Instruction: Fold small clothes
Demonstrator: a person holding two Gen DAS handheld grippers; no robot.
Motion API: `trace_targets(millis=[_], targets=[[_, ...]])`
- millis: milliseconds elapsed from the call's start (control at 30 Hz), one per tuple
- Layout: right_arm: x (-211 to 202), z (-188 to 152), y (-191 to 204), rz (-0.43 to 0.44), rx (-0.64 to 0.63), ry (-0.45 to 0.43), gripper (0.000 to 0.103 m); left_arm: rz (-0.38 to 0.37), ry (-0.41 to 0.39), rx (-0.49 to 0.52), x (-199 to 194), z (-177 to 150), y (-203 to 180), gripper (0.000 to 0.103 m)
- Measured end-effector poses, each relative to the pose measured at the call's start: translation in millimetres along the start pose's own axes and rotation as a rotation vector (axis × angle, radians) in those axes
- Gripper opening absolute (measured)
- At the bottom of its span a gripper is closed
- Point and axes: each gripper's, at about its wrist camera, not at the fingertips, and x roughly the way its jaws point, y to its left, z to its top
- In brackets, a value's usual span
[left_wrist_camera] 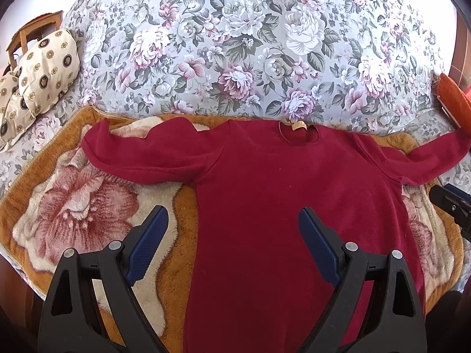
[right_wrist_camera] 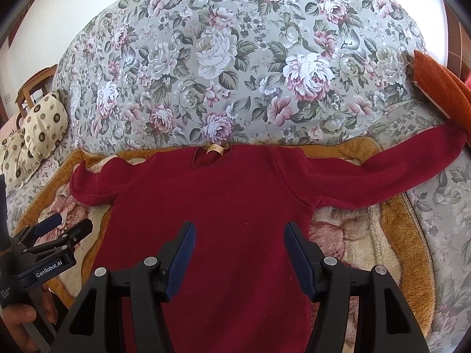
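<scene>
A dark red long-sleeved fleece top is lying flat (sleeves outspread) on an orange floral blanket; both grippers' jaws are gaping wide, holding nothing

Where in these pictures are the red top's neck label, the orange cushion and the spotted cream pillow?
neck label (right_wrist_camera: 214, 148): right wrist view, middle of the tag.
orange cushion (right_wrist_camera: 441, 88): right wrist view, its ribbed side.
spotted cream pillow (left_wrist_camera: 48, 67): left wrist view, its front face.

A plush orange blanket covers the floral sofa, with patterned cushions far left.
</scene>
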Motion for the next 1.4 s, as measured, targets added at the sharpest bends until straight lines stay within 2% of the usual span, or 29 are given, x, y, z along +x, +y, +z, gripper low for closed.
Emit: trace_targets(millis=[567, 1400], targets=[[23, 2, 19, 0.018, -0.029, 0.034, 0.060, 0.002, 0.028, -0.014, 18, 0, 5, 0.090], [81, 7, 38, 0.032, -0.041, 0.115, 0.060, 0.008, 0.078, -0.062, 55, 8, 29, 0.090]])
